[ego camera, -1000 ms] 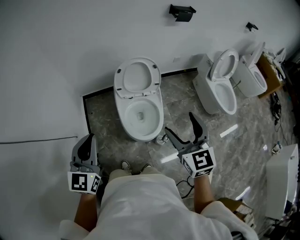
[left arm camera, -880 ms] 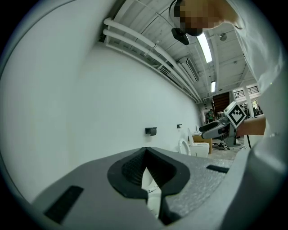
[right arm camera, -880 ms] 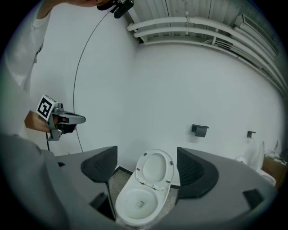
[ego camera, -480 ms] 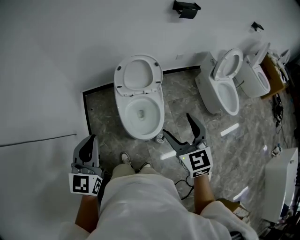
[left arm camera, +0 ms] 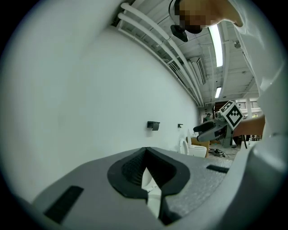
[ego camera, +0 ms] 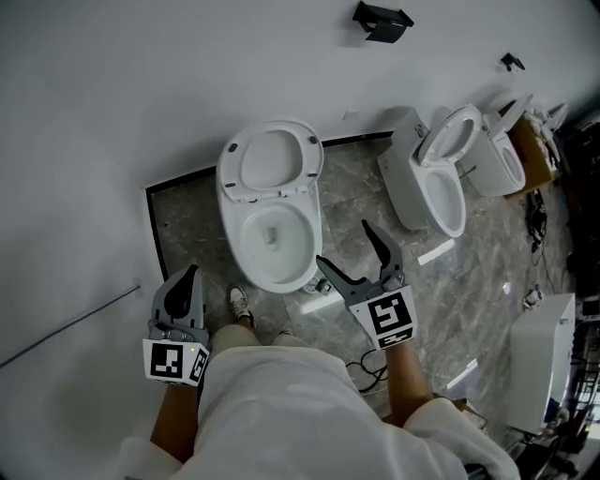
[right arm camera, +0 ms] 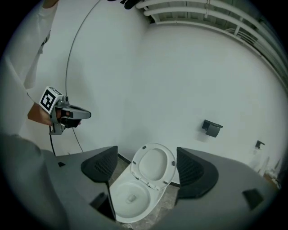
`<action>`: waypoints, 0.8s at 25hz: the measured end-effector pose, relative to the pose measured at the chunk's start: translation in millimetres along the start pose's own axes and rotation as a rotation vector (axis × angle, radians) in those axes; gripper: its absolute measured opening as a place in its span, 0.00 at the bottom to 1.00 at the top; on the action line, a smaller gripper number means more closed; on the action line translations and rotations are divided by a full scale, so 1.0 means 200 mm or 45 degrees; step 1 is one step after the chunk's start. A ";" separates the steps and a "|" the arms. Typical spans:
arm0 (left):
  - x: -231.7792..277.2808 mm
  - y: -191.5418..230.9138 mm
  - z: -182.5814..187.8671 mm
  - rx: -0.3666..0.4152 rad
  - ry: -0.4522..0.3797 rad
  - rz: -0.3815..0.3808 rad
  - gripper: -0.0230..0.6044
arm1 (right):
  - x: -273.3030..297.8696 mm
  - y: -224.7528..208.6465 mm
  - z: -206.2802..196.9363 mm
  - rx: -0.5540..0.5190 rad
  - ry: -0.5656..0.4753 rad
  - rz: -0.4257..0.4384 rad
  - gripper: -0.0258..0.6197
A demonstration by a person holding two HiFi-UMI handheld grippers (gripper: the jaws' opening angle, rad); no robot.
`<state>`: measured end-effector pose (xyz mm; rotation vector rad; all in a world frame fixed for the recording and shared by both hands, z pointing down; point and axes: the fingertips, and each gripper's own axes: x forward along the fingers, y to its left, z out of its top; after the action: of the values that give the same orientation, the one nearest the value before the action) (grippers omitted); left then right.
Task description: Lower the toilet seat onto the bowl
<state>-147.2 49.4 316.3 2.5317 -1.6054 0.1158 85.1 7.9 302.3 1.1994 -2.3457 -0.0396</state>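
Observation:
A white toilet [ego camera: 267,230] stands against the white wall on a grey marble floor. Its seat [ego camera: 272,157] is raised and leans back on the wall, so the bowl [right arm camera: 129,197] lies open. My right gripper [ego camera: 345,246] is open, hovering just right of the bowl's front without touching it. In the right gripper view the raised seat [right arm camera: 154,162] shows between the two wide-apart pads [right arm camera: 101,165]. My left gripper [ego camera: 184,289] is shut on nothing, held left of the bowl near the person's foot. Its closed pads [left arm camera: 130,170] fill the left gripper view.
Two more toilets [ego camera: 431,183] [ego camera: 497,155] with raised seats stand to the right along the wall. A black holder [ego camera: 382,21] is fixed on the wall. A white box [ego camera: 534,361] and a cable [ego camera: 364,370] lie at the right. The person's shoe [ego camera: 239,302] is before the bowl.
The right gripper has shifted a little left toward the bowl's front, still open. The left gripper stays shut in about the same place. The seat has not moved.

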 end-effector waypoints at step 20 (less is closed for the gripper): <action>0.55 0.56 -0.15 -0.049 0.072 -0.078 0.04 | 1.58 -0.24 -0.12 -0.528 0.338 0.257 0.62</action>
<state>-201.3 -90.5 370.4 2.5220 -1.4937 0.1475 -21.4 -259.2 444.4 0.7177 -2.0794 -0.2668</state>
